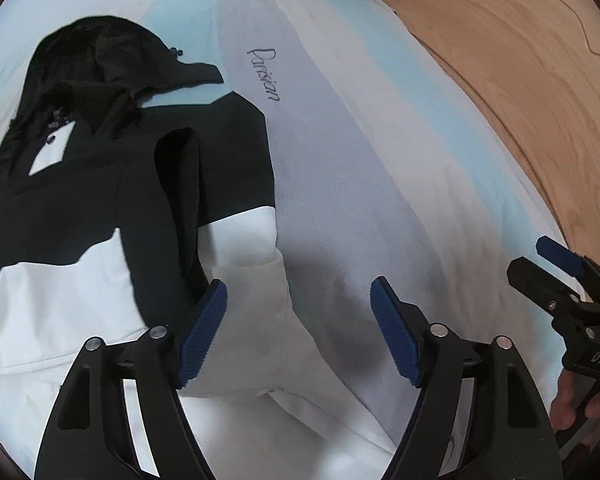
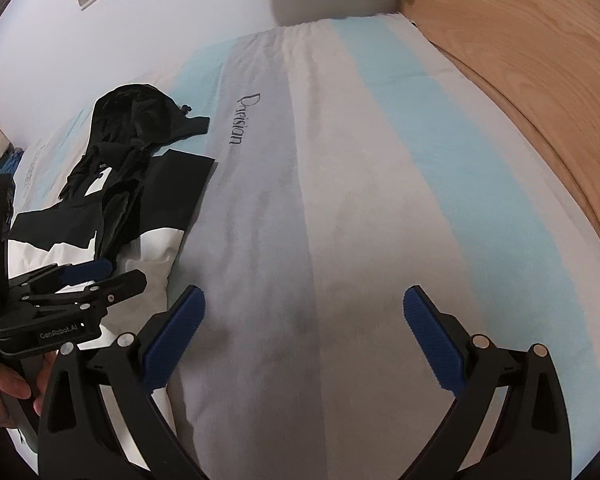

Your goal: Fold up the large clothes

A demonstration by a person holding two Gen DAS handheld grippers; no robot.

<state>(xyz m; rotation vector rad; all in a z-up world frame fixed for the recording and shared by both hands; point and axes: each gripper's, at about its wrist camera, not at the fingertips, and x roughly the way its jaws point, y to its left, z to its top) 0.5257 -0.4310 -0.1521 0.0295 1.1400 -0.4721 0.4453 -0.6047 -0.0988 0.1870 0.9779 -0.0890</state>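
Left wrist: jacket (image 1: 140, 208) under left gripper (image 1: 298, 300)

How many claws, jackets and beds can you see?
Claws: 2, left claw and right claw
Jackets: 1, black and white jacket
Beds: 1, striped bed
Total: 4

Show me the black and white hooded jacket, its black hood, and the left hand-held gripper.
black and white hooded jacket (image 1: 80, 200): left wrist view, black chest panel.
black hood (image 2: 134, 110): right wrist view, hood crown.
left hand-held gripper (image 1: 298, 332): left wrist view, between fingertips.

Black-and-white hooded jacket (image 1: 132, 208) lies flat; sleeve folded across.
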